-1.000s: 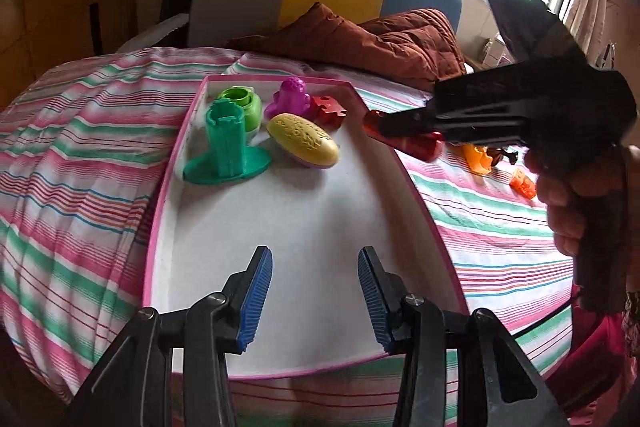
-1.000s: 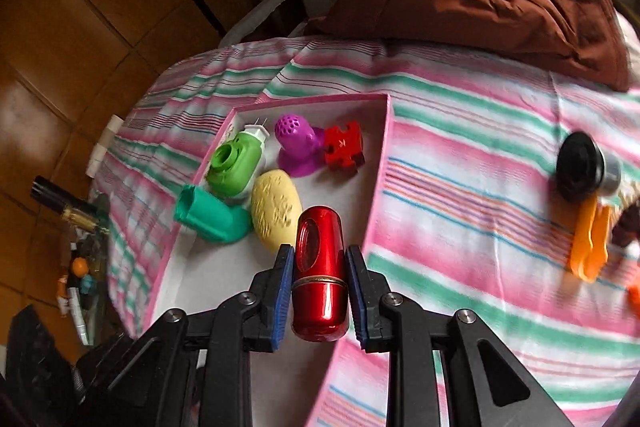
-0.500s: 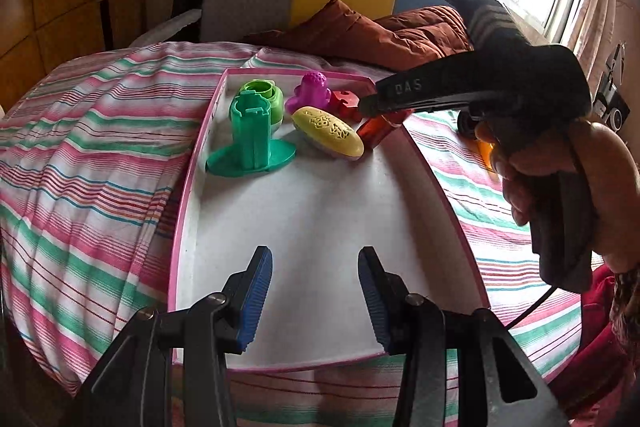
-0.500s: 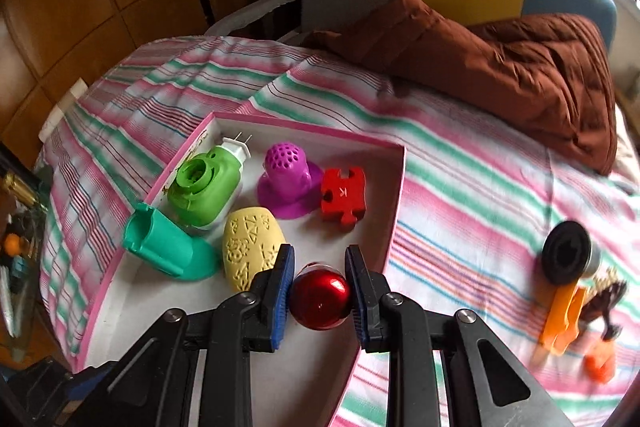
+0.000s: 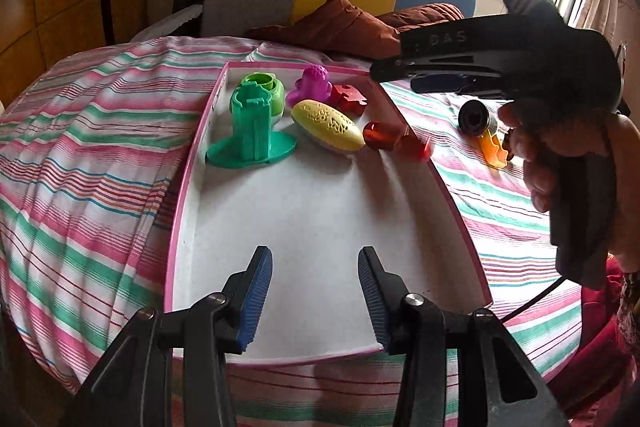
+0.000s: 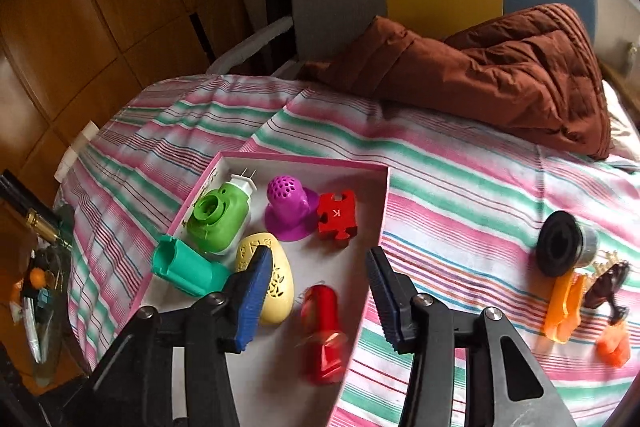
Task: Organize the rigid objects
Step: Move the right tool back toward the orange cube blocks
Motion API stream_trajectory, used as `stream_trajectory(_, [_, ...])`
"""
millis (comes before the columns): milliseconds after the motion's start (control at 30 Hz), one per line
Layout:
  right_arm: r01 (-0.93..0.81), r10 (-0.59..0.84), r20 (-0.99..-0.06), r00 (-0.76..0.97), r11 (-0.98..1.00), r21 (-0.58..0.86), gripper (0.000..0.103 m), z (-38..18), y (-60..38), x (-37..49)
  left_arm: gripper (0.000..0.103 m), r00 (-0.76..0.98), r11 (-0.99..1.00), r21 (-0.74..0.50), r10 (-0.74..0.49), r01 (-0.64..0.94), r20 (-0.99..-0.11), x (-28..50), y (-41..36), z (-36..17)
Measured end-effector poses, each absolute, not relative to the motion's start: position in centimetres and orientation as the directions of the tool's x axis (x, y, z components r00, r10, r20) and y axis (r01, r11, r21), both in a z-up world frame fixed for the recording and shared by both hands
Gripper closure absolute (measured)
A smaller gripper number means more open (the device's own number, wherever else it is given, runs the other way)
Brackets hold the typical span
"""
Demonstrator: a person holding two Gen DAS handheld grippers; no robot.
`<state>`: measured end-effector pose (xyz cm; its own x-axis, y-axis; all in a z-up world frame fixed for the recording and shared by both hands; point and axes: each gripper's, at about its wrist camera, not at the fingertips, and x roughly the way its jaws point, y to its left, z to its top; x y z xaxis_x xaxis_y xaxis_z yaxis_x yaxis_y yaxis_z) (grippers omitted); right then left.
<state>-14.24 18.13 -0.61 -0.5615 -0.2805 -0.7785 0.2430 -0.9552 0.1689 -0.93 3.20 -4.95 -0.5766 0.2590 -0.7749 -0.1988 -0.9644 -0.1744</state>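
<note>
A white tray with a pink rim (image 5: pixel 320 227) (image 6: pixel 384 195) lies on the striped bedspread. In it are a teal stand (image 5: pixel 250 131) (image 6: pixel 184 269), a green plug-in device (image 5: pixel 264 87) (image 6: pixel 220 219), a purple piece (image 5: pixel 314 85) (image 6: pixel 286 207), a red puzzle piece (image 5: pixel 348 99) (image 6: pixel 336 219), a yellow oval (image 5: pixel 326 123) (image 6: pixel 276 291) and a shiny red cylinder (image 5: pixel 396 141) (image 6: pixel 322 331), blurred, lying by the tray's right wall. My right gripper (image 6: pixel 320 295) is open above the red cylinder. My left gripper (image 5: pixel 316 303) is open and empty over the tray's near end.
On the bedspread right of the tray lie a black-capped jar (image 6: pixel 564 247) (image 5: pixel 476 117), an orange clip (image 6: pixel 564 307) (image 5: pixel 492 147), a small orange piece (image 6: pixel 612 347) and a dark brown figure (image 6: pixel 608 287). A brown quilt (image 6: pixel 500 67) lies at the back.
My right gripper opened and let go of the red cylinder, which now lies in the tray beside the yellow oval. The left gripper has stayed open over the tray.
</note>
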Motion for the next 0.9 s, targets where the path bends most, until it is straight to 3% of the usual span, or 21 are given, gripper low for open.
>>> stream_trajectory(900, [0.229, -0.251, -0.817, -0.519, -0.962, 0.150, 0.051, -1.5, 22.8, -7.1, 0.058, -0.611, -0.948, -0.214, 0.315, -0.234, -0.727, 0.7, 3.9, -4.4])
